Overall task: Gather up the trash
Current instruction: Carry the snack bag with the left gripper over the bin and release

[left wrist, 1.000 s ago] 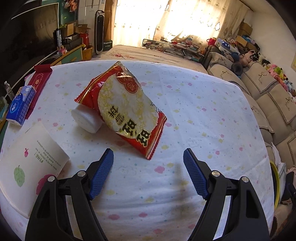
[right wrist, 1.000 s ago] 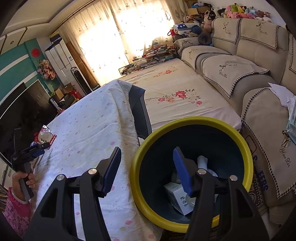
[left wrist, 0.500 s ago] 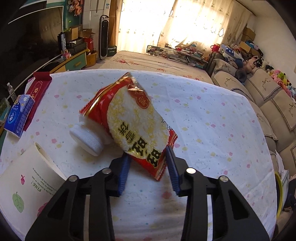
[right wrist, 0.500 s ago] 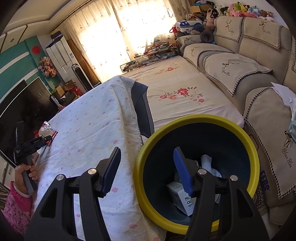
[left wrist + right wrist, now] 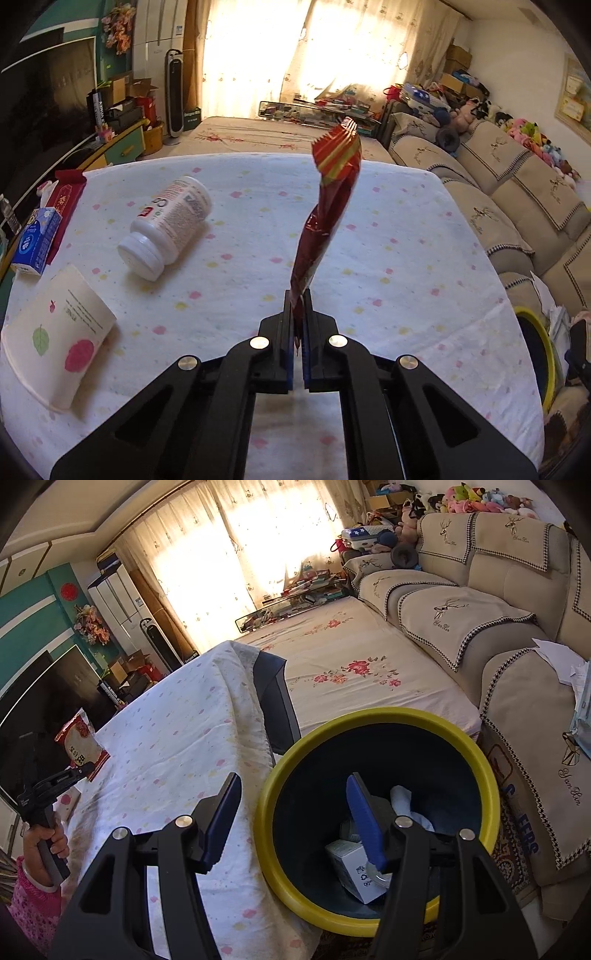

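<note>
Along the worktop's [image 5: 406,229] left edge lie a blue tissue pack [image 5: 35,242] and, nearer the front left corner, a white paper cup printed with a leaf and a berry [image 5: 59,332]. Further in, a white plastic pill bottle [image 5: 166,225] lies on its side on the dotted cloth. Right of it, the left gripper [image 5: 298,325] has just been closing, and its jaws now pinch the bottom edge of the red crinkly snack bag [image 5: 328,210], which stands up clear of the cloth. Off the right edge sits the yellow-rimmed dark bin [image 5: 376,812], already holding a small white box and tissue. The right gripper [image 5: 295,812] hangs over the bin's near rim, jaws partly apart with nothing between them.

The grip is only on a thin, slippery seam, so a quick swing toward the bin could let the bag slide out. The tall bag could also brush the rim and fall outside.
</note>
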A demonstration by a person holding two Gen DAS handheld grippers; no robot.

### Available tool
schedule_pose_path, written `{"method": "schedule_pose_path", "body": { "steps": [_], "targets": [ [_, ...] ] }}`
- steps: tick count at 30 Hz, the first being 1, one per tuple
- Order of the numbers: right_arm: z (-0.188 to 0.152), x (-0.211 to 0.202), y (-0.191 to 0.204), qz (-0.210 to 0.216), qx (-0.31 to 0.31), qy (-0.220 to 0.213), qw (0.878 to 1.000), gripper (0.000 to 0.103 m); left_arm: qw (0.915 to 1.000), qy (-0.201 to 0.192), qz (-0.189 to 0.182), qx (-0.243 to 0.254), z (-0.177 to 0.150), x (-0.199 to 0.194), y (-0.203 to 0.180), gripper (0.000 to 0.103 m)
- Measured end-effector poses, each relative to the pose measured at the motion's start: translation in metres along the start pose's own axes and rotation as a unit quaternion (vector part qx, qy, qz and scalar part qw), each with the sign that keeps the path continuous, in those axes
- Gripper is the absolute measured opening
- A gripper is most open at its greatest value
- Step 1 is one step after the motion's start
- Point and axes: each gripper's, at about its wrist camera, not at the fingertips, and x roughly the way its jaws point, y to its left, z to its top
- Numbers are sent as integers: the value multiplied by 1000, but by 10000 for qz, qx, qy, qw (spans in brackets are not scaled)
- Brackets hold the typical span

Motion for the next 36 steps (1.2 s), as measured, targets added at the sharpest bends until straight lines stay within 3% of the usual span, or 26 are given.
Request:
{"method": "schedule_pose_path", "body": {
  "steps": [8,15,22,27,28,29,31,36],
  "targets": [
    [-4,-35,-36,-201,256,-266,9991,56,9917,212,-836,956,-27,-34,-121,4],
    [-9,-71,-63,-399,340,-572,9970,57,9711,566,-1527,1744,-60,-35,-251,4],
    [-19,-94,-100,-569,625,-772,9934,59,9507,938,-1844,2312,-97,-18,-365,4],
    [-24,-97,-123,-625,861,-768,9914,59,9447,1249,-1813,2430,-106,13,-399,6],
    [-25,-98,-127,-632,895,-768,9910,59,9444,1322,-1774,2431,-107,18,-404,13],
    [-25,-99,-130,-632,929,-771,9907,59,9445,1392,-1732,2418,-108,22,-406,35],
    [-26,-99,-134,-618,970,-778,9903,59,9471,1401,-1678,2350,-108,26,-401,49],
    [-26,-92,-132,-552,965,-707,9913,59,9514,1331,-1738,2164,-101,18,-375,49]
  ]
}}
